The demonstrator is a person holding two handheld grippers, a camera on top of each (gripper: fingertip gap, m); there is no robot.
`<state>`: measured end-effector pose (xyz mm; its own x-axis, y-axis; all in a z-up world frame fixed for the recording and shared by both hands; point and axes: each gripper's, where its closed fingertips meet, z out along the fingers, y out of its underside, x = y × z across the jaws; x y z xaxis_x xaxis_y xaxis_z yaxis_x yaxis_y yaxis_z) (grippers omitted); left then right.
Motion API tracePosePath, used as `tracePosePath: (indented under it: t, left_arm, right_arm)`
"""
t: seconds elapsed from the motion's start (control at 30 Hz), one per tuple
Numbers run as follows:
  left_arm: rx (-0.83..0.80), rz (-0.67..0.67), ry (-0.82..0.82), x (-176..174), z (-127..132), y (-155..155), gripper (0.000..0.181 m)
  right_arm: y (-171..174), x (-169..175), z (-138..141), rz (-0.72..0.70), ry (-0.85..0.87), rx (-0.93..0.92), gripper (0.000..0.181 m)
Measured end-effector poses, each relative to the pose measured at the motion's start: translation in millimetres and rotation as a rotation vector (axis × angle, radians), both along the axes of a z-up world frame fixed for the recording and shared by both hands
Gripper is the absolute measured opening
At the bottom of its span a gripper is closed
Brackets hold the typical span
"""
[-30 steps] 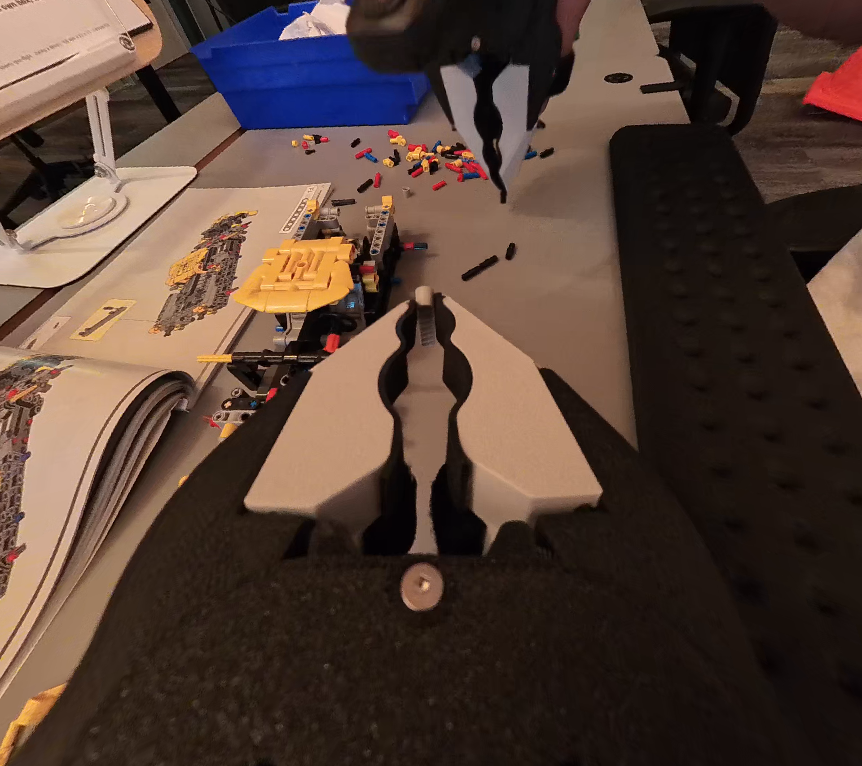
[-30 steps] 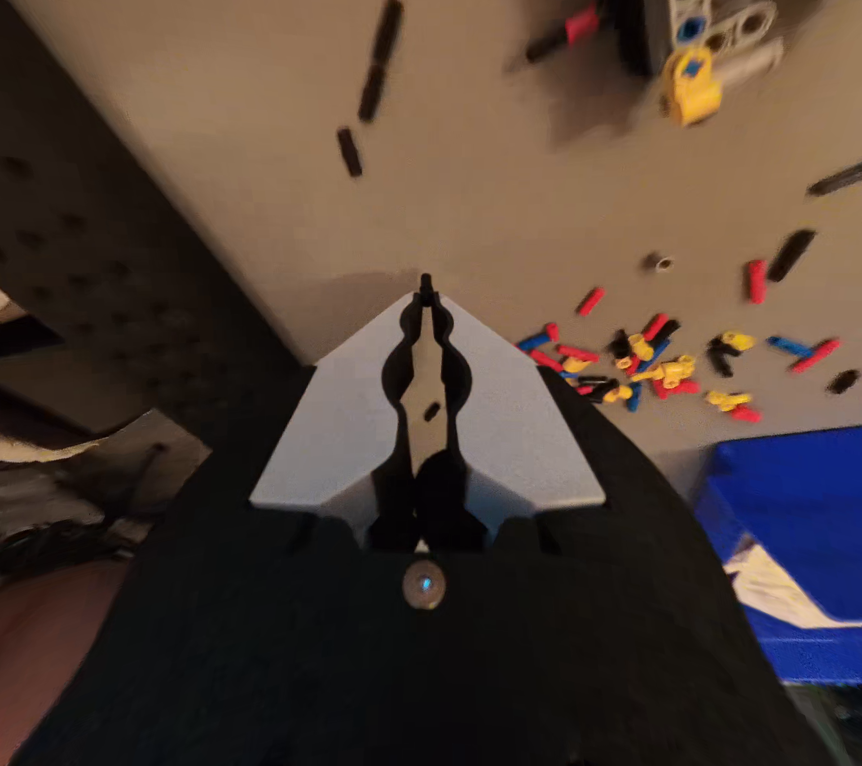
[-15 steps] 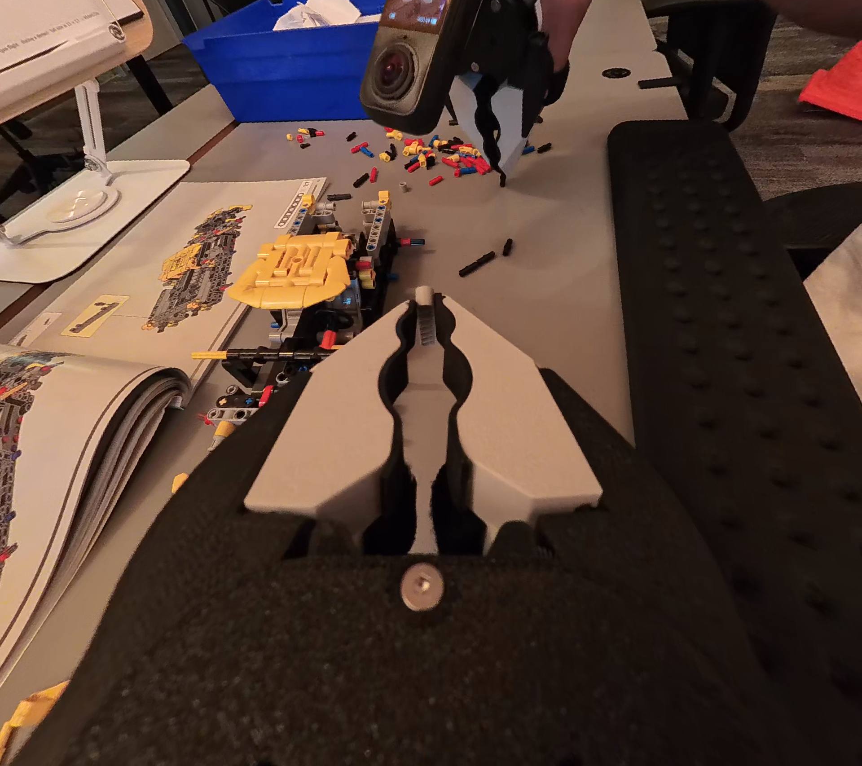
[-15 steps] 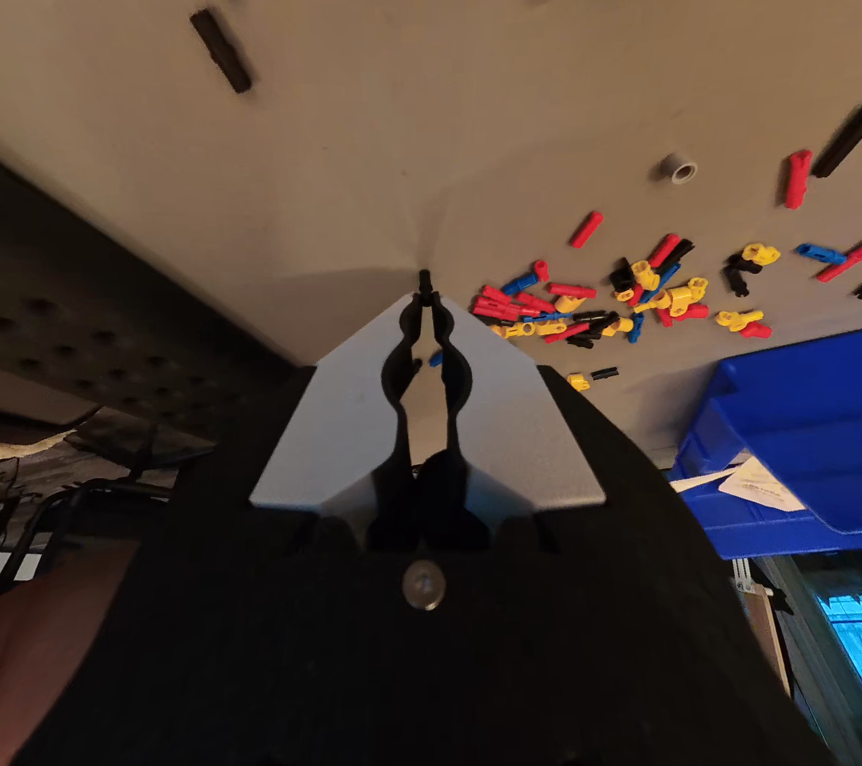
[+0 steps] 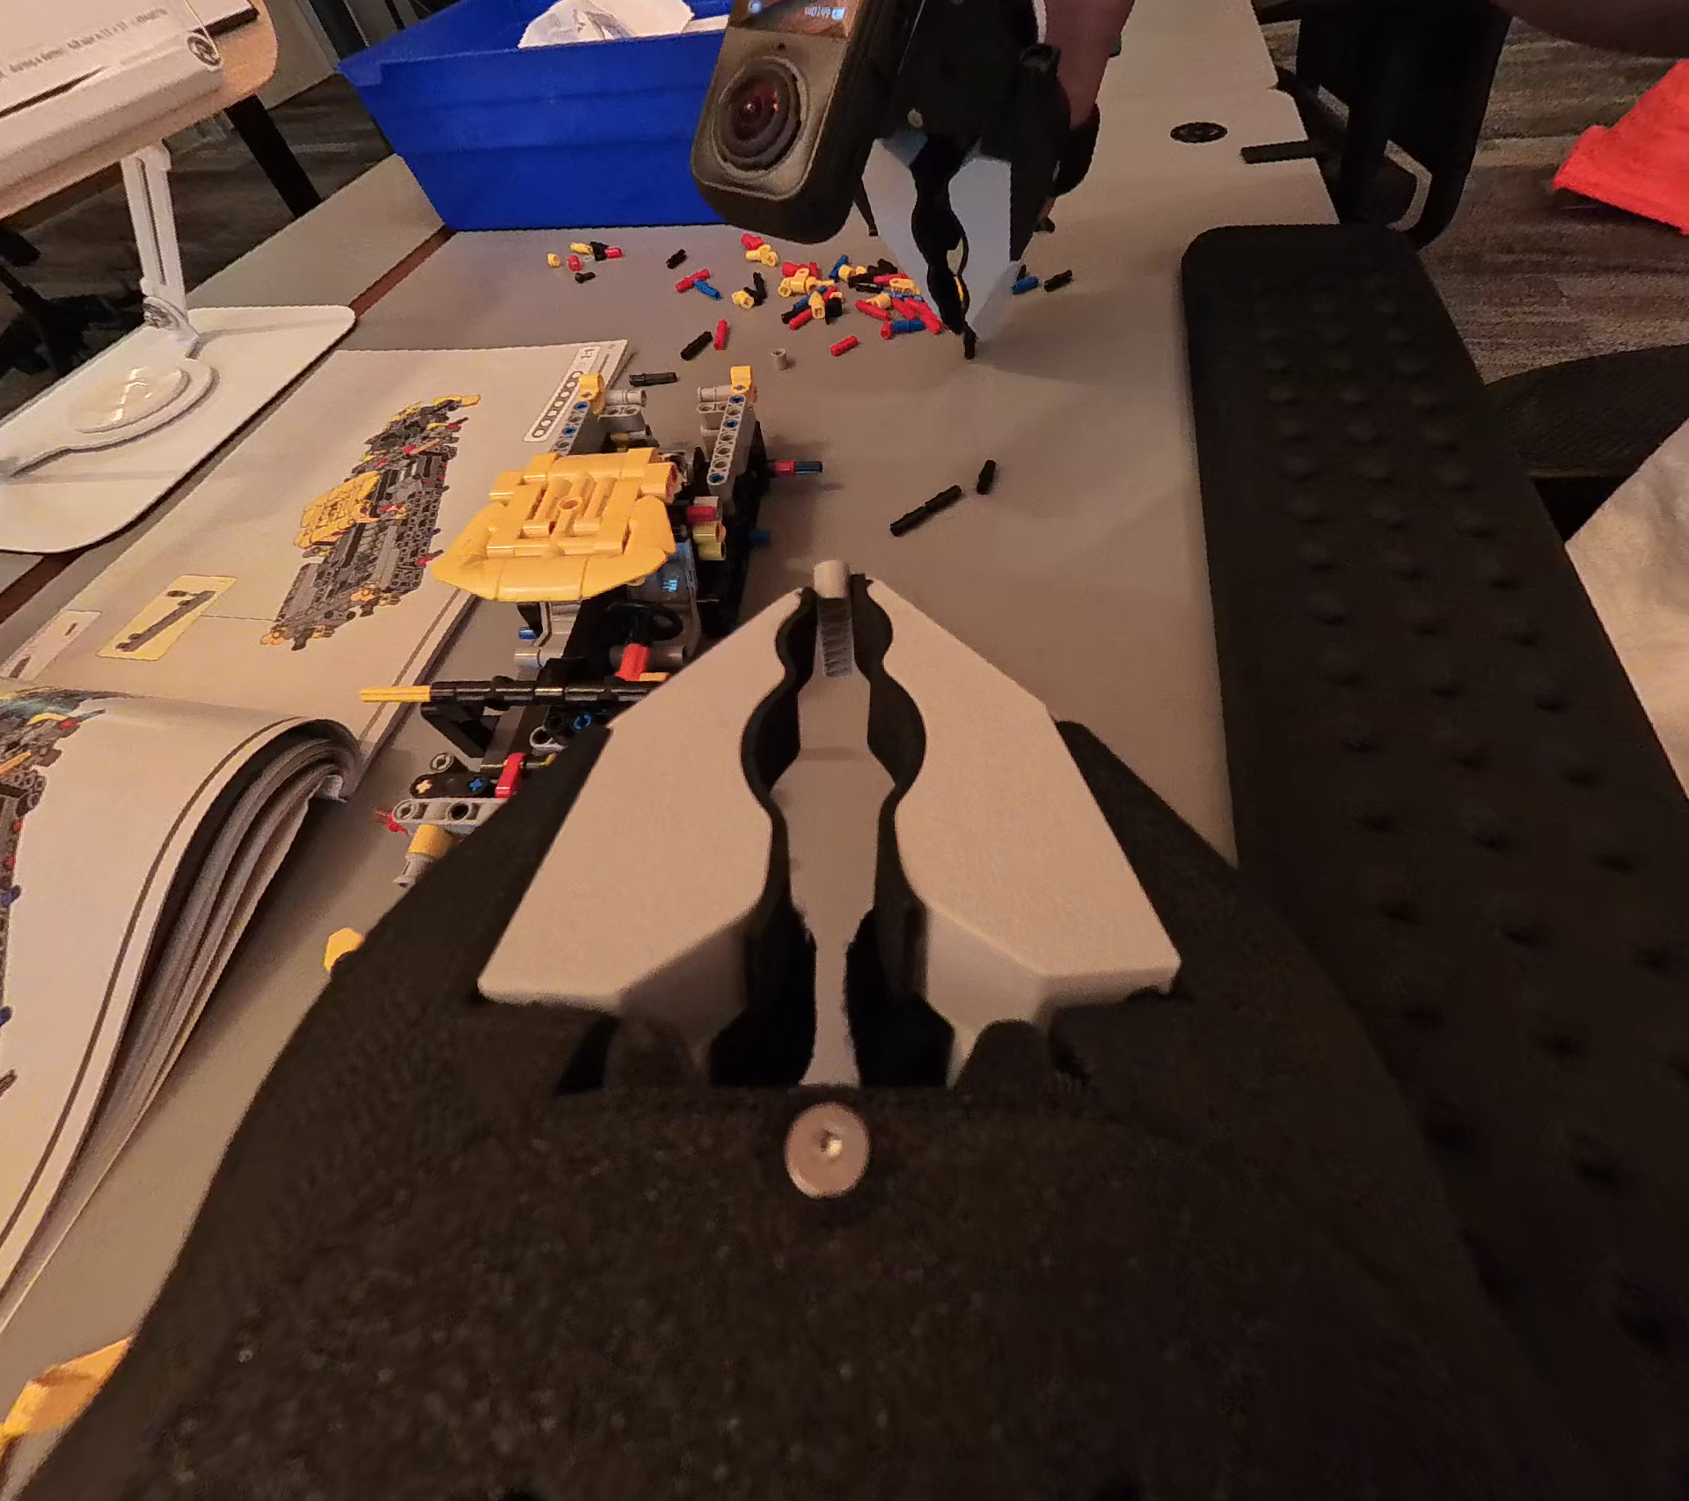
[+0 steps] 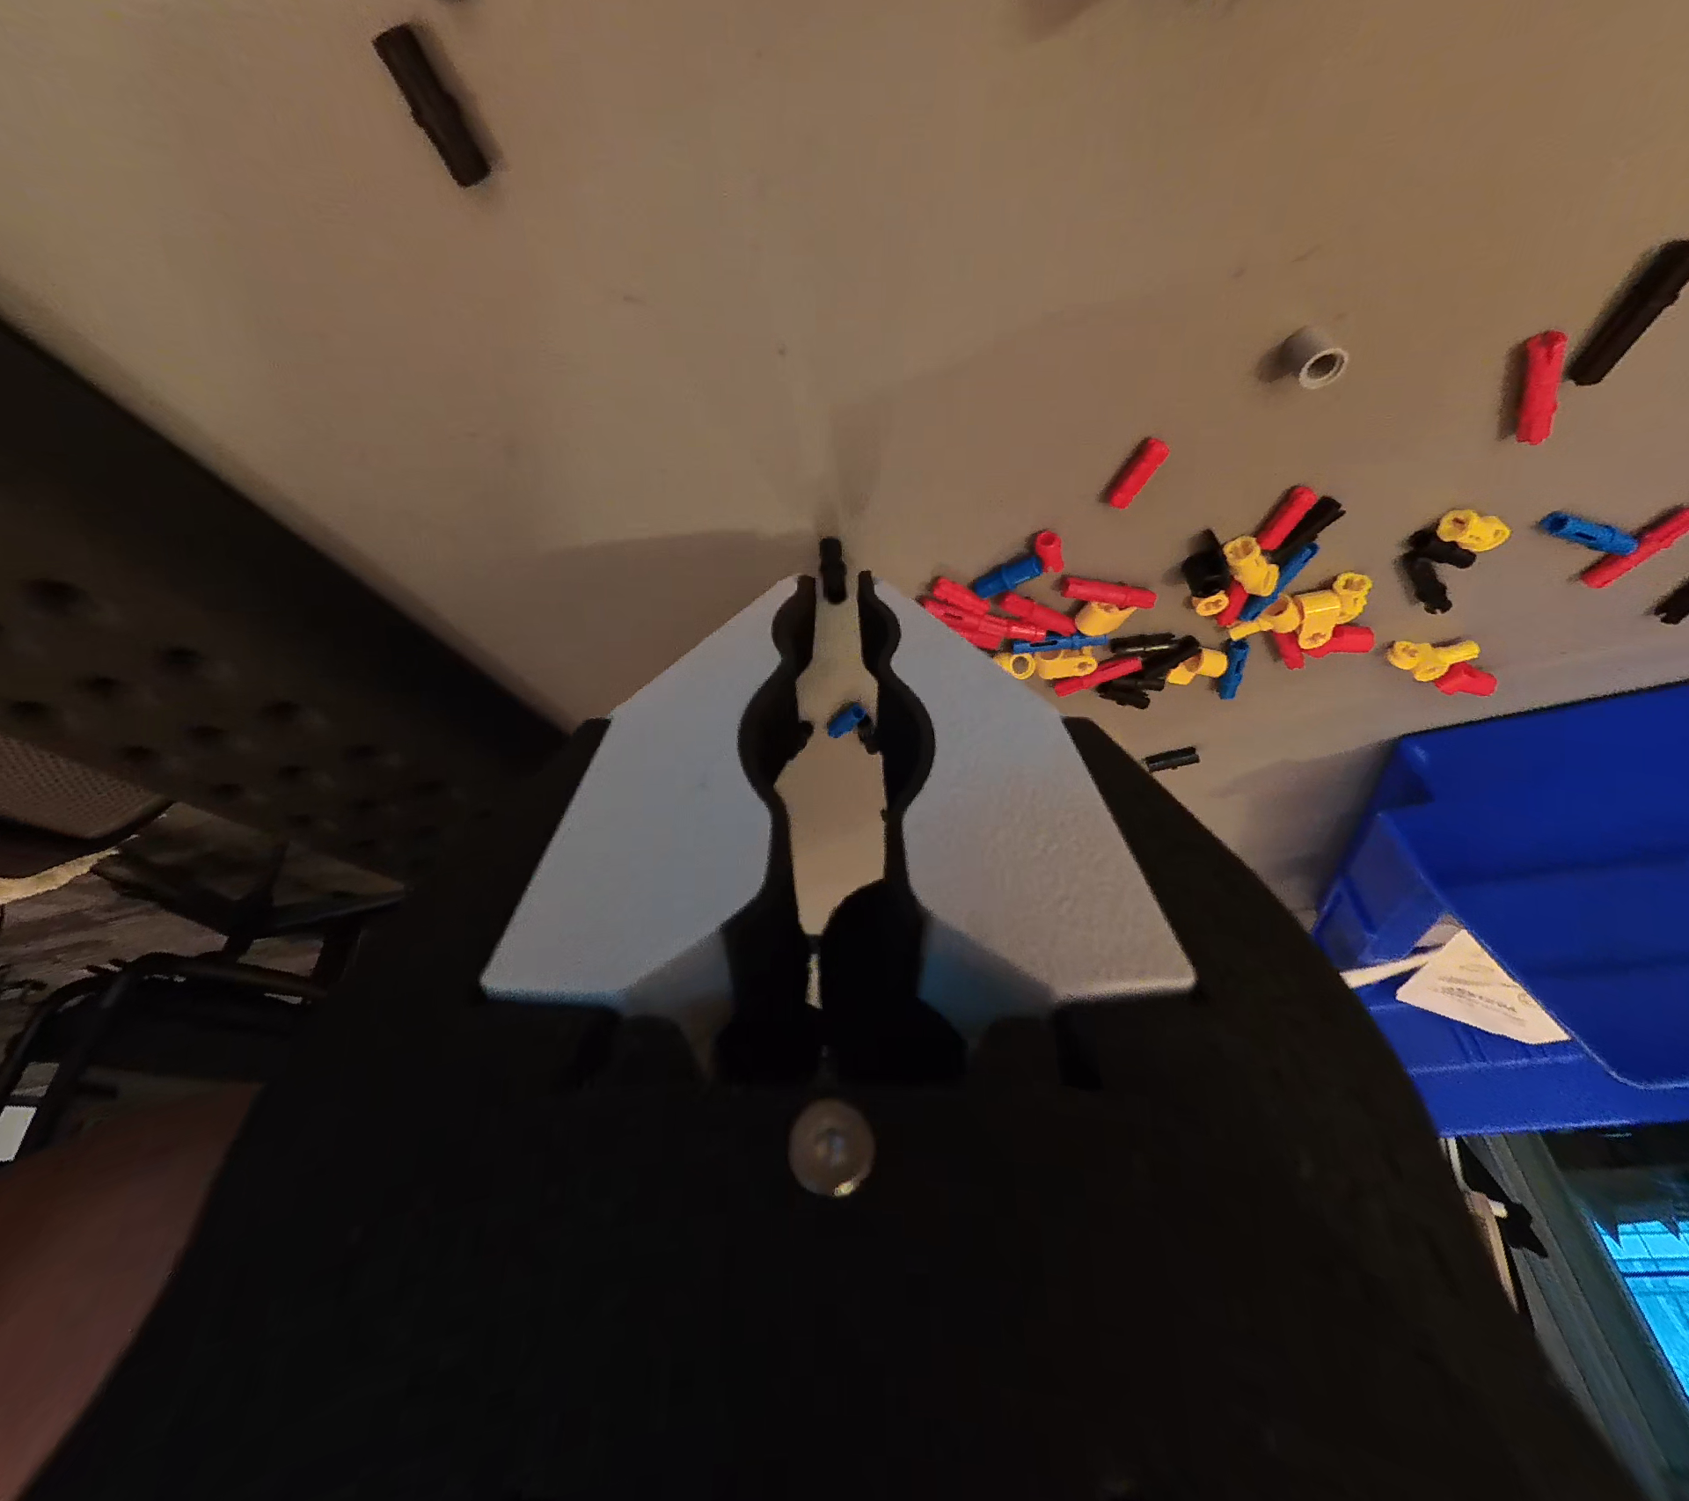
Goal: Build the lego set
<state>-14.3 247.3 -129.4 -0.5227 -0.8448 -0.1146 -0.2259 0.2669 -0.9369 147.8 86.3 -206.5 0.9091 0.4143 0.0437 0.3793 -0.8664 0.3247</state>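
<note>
My left gripper [image 5: 832, 594] is shut on a small grey lego piece [image 5: 831, 578] and hovers over the table just right of the yellow and black lego model [image 5: 585, 534]. My right gripper [image 6: 832, 584] is shut on a small black pin [image 6: 830, 563]. It points down at the table, with the pin's tip at or just above the surface. It sits at the edge of the pile of loose red, blue, yellow and black pieces [image 6: 1234, 616]. It also shows in the left wrist view [image 5: 967, 346], held by a hand, beyond the model.
An open instruction booklet [image 5: 274, 506] lies left of the model. A blue bin [image 5: 548, 113] with paper stands behind the pile. A black dimpled mat [image 5: 1426, 726] runs along the right. Black axle pieces [image 5: 923, 511] lie between model and mat. A white document stand [image 5: 137, 378] is far left. Tip to tip, the grippers are about 25 cm apart.
My right gripper has moved away from the model and down to the near edge of the loose pile, still holding the black pin. My left gripper has barely moved.
</note>
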Motion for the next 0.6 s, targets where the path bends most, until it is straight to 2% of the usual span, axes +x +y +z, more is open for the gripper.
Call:
tracePosePath:
  t: [0.2, 0.4, 0.47, 0.6]
  left_arm:
    - [0.000, 0.004, 0.001, 0.1, -0.4, 1.2, 0.007]
    - [-0.004, 0.002, 0.001, 0.1, -0.1, 1.1, 0.007]
    - [-0.004, 0.000, 0.002, 0.0, -0.3, 0.7, 0.007]
    - [-0.006, -0.003, 0.007, 0.0, -1.1, 0.4, 0.007]
  right_arm:
    - [0.6, -2.6, 2.5, -0.005, 0.041, 0.056, 0.017]
    - [1.9, 6.4, 17.1, -0.053, 0.176, 0.374, 0.020]
    - [3.1, 2.3, 18.5, -0.051, 0.243, 0.487, 0.015]
    - [1.4, 4.8, 11.3, -0.045, 0.232, 0.563, 0.016]
